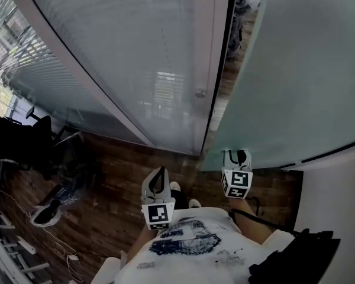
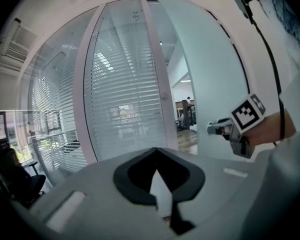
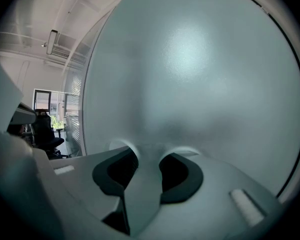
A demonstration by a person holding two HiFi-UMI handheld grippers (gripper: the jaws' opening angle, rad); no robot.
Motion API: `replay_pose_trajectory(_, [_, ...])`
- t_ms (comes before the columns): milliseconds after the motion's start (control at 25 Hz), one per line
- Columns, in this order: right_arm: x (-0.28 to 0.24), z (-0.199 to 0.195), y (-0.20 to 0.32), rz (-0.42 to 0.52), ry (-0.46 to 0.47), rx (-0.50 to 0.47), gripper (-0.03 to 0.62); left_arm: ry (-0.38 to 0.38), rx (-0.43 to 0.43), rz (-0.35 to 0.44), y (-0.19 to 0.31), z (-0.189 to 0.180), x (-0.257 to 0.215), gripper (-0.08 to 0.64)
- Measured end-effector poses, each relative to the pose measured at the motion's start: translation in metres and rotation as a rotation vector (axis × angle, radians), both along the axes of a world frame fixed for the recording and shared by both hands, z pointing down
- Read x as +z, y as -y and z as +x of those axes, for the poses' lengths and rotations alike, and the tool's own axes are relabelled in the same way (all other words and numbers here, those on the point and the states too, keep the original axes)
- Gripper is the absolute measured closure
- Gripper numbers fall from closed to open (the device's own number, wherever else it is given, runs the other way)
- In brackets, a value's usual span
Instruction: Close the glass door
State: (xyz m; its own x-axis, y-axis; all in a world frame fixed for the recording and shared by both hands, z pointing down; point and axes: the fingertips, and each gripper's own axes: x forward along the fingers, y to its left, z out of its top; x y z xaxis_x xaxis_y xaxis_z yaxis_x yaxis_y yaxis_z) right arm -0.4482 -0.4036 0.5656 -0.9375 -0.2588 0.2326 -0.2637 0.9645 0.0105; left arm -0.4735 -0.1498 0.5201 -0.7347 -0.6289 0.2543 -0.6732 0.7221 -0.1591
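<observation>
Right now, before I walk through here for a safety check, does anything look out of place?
The frosted glass door stands ajar, leaving a gap beside the door frame. Loose cables also trail across the wood floor on the person's left.

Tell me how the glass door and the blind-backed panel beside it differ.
The glass door is plain frosted; the panel shows horizontal slats. The door hangs ajar; the panel sits framed. The right tongs touch the door; nothing touches the panel. Both are tall glass sheets.
</observation>
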Motion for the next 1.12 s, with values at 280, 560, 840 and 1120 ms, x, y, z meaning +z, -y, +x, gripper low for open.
replay_pose_trajectory(280, [0.0, -0.022, 0.014, -0.023, 0.0, 0.036, 0.476, -0.011, 0.138, 0.017, 0.038, -0.045, 0.007, 0.56])
replay_pose_trajectory(560, [0.003, -0.039, 0.03, -0.053, 0.0, 0.068, 0.477, -0.008, 0.342, 0.05, 0.089, -0.078, 0.003, 0.558])
replay_pose_trajectory(840, [0.003, -0.05, 0.038, -0.035, -0.021, 0.107, 0.477, -0.004, 0.46, 0.066, 0.109, -0.095, 0.001, 0.558])
replay_pose_trajectory(1120, [0.003, -0.057, 0.043, -0.027, -0.021, 0.138, 0.476, -0.026, 0.555, 0.062, 0.121, -0.104, 0.007, 0.56])
